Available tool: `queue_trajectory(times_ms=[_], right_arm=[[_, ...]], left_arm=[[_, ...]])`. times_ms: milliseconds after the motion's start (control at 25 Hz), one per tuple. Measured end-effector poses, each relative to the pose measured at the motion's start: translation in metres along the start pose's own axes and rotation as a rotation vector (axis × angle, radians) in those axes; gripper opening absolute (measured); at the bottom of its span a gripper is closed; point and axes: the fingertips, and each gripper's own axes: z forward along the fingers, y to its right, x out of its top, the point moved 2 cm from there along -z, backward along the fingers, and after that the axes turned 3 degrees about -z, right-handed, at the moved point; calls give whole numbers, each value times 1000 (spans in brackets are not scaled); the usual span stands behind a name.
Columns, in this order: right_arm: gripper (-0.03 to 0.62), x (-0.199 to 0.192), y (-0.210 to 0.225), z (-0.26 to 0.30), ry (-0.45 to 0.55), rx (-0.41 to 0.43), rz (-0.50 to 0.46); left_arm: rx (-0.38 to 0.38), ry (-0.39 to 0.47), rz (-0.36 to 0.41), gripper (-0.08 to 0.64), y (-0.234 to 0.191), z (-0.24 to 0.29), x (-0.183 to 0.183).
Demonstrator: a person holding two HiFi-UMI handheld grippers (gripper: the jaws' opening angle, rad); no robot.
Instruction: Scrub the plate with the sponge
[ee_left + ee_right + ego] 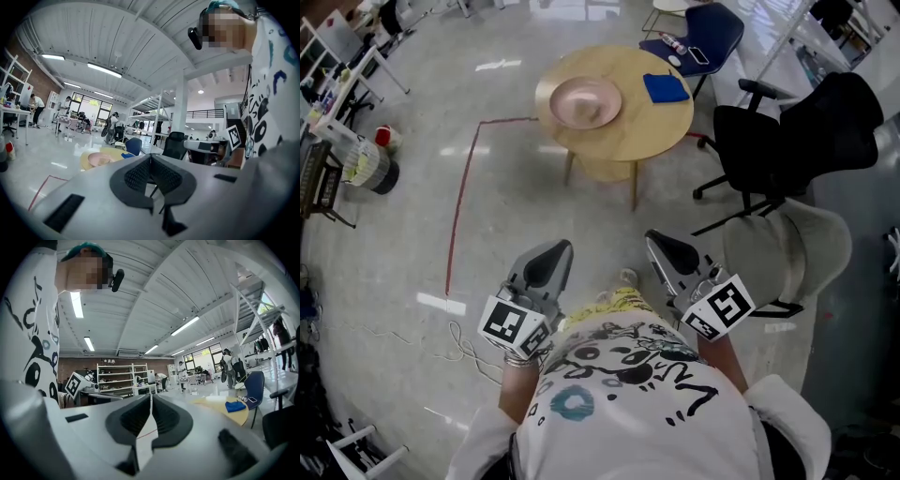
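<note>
With your left gripper (549,259) and right gripper (667,251) both closed and empty at your chest, well apart from the round wooden table (673,133) bearing the pink round plate (584,101) and blue square sponge (666,88), step close, then open one gripper squarely over the sponge.

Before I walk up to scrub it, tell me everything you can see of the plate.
The plate is a round, shallow, pale pink dish with a raised rim, apparently empty. It lies flat on the left half of the round wooden table. The blue sponge lies apart to its right; only the table touches it.
</note>
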Motion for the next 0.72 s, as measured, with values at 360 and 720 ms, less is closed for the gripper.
queue_trajectory(times_ms=[360, 720], right_arm=[[31, 2, 33, 30, 4, 6, 13], [31, 10, 88, 81, -16, 54, -5]], left_arm=[[19, -7, -10, 17, -26, 22, 5], [66, 2, -18, 17, -71, 69, 24]])
